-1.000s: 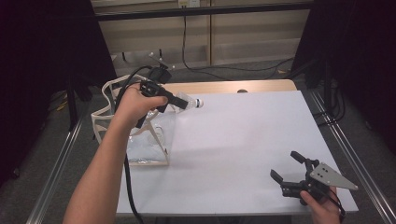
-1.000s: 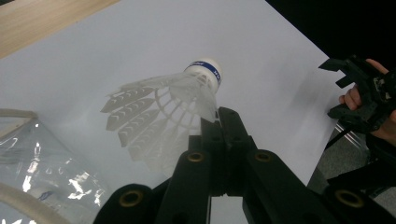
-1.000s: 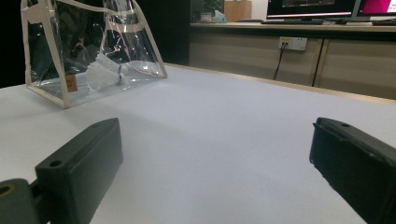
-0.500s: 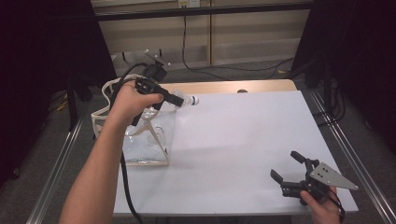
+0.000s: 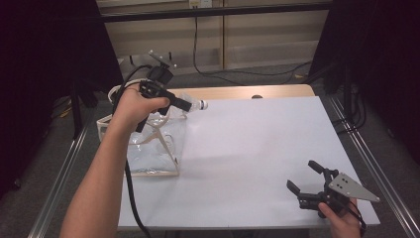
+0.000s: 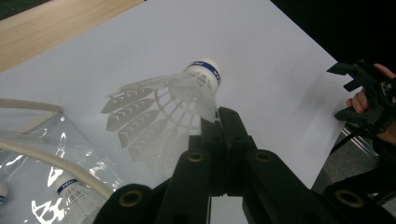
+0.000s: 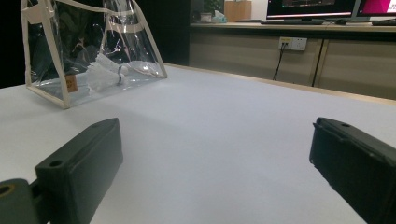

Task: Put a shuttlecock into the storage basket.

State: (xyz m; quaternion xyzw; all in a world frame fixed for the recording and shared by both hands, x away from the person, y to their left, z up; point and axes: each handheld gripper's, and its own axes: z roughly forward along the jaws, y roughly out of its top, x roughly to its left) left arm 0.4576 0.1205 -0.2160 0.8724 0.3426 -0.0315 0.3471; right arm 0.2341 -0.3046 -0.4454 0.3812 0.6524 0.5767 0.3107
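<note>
Since a second ago the left claw has drawn back toward the clear bag, carrying its shuttlecock with it; the right claw has stayed put.

The left claw is pinched on the white feather skirt of the shuttlecock and holds it in the air above the bag's right edge at the far left of the white bench; the cork tip with its blue band points toward the middle of the bench. A second shuttlecock lies inside the bag, which stands upright with cream trim and handles. The right claw rests low at the near right corner of the bench, jaws spread wide with nothing between them, well apart from the bag.
</note>
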